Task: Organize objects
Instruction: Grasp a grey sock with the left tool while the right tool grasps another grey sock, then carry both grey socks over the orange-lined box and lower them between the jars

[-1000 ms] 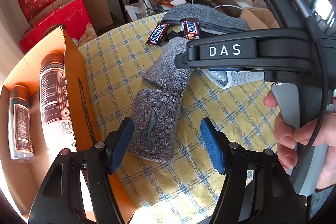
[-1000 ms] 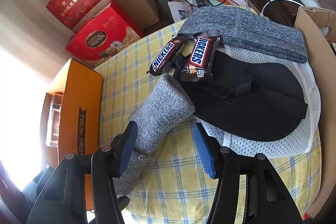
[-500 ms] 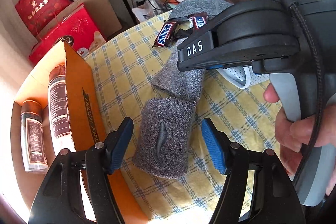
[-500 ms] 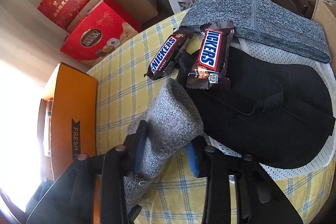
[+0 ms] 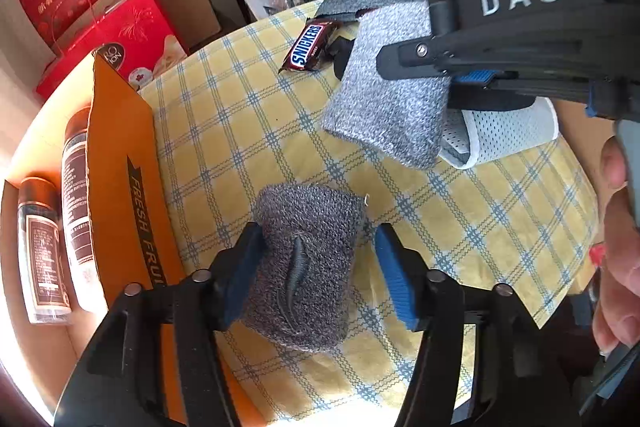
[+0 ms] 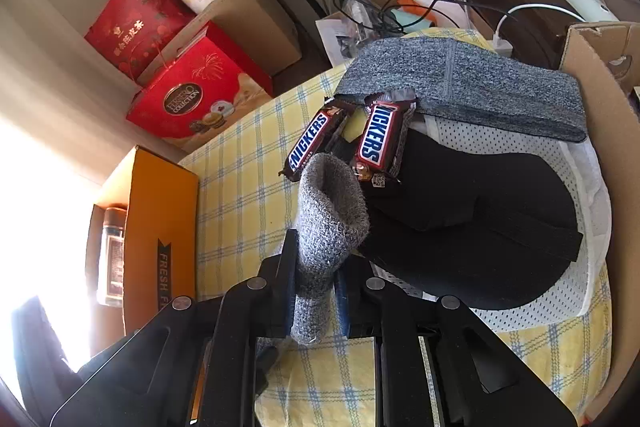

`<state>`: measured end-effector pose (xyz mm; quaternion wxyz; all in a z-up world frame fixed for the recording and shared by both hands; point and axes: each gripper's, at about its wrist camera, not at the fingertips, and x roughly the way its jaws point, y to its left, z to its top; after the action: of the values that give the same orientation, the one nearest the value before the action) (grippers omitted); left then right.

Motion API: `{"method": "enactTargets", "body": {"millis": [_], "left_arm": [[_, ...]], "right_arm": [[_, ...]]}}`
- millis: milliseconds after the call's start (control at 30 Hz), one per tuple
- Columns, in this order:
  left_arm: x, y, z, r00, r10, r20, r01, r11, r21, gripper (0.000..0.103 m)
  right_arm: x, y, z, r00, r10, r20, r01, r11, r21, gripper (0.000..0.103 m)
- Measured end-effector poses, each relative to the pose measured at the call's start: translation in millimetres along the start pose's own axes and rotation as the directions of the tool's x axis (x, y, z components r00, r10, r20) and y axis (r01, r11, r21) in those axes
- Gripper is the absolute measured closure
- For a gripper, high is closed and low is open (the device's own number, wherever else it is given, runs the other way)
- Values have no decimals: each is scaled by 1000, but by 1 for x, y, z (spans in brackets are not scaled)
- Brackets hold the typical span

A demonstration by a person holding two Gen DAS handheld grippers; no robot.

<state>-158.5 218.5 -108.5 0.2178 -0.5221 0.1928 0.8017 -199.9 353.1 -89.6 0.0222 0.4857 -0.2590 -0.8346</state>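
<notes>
Lying inside orange box [image 5: 116, 163]: two bottles [image 5: 38, 251].

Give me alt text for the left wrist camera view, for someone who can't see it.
The left gripper is closing around a dark grey wristband on a yellow checked tablecloth. Beyond it, the right gripper holds up a lighter grey wristband; an orange box stands at left.

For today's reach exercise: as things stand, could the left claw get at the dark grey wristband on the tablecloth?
Probably yes. The left claw already straddles the dark grey wristband, jaws closing, with nothing lying between; one pad is not yet touching.
</notes>
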Motion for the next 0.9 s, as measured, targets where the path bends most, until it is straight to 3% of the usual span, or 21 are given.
{"method": "enactTargets", "body": {"millis": [67, 133, 167, 233, 267, 533, 900], "left_arm": [[3, -3, -2, 1000, 23, 4, -23, 1000, 18, 46], [6, -3, -3, 999, 34, 6, -34, 999, 18, 58], [7, -2, -2, 1000, 28, 2, -28, 1000, 14, 70], [5, 0, -3, 1000, 11, 8, -11, 1000, 2, 77], [2, 1, -3, 1000, 12, 16, -12, 1000, -2, 87], [-53, 23, 5, 985, -102, 138, 119, 986, -116, 88], [-114, 66, 15, 949, -91, 301, 163, 961, -224, 88]], "right_arm": [[-7, 0, 0, 1000, -3, 8, 3, 1000, -9, 89], [-11, 2, -1, 1000, -10, 14, 11, 1000, -20, 89], [-14, 2, -1, 1000, -14, 17, 14, 1000, -23, 89], [-17, 3, -2, 1000, -19, 20, 19, 999, -26, 89], [-18, 3, -3, 1000, -21, 22, 22, 999, -28, 89], [-38, 13, -7, 994, -79, 73, 86, 991, -99, 89], [-68, 53, -20, 973, -160, 164, 198, 948, -249, 89]]}}
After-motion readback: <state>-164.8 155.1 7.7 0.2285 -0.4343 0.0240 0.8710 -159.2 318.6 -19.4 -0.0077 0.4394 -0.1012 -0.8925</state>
